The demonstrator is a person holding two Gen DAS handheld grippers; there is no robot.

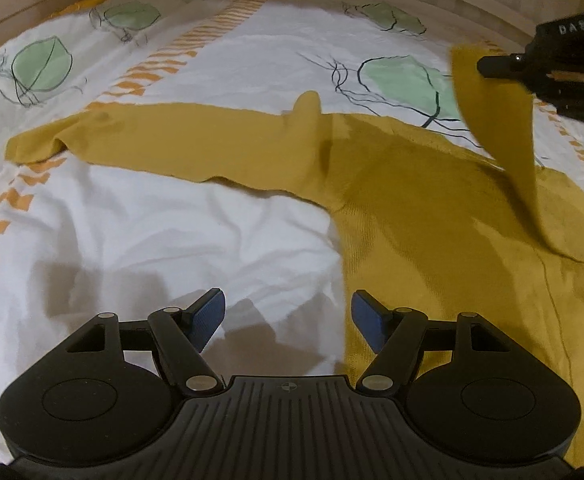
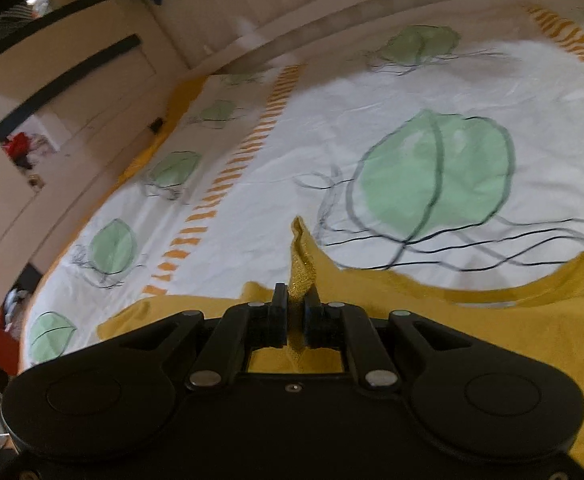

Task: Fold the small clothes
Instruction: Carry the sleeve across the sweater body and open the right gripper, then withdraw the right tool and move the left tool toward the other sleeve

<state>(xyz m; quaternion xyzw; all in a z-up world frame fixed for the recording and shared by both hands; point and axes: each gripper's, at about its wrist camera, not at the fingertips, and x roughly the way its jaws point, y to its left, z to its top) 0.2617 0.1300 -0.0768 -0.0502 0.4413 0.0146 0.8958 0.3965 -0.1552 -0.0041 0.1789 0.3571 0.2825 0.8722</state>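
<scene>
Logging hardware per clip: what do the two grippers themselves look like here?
Both are matte black with two round housings, ribbed centre plates and silver pivot pins. The left gripper has blue textured pads. The right gripper shows white "DAS" lettering on its body.

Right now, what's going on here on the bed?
A person with a gripper in each hand is folding a mustard-yellow top spread on a leaf-print bedsheet. The right gripper is shut on a pinch of the fabric, and in the left wrist view it has one sleeve lifted off the bed. The left gripper hangs open near the garment's edge, holding nothing. The other sleeve lies flat.
</scene>
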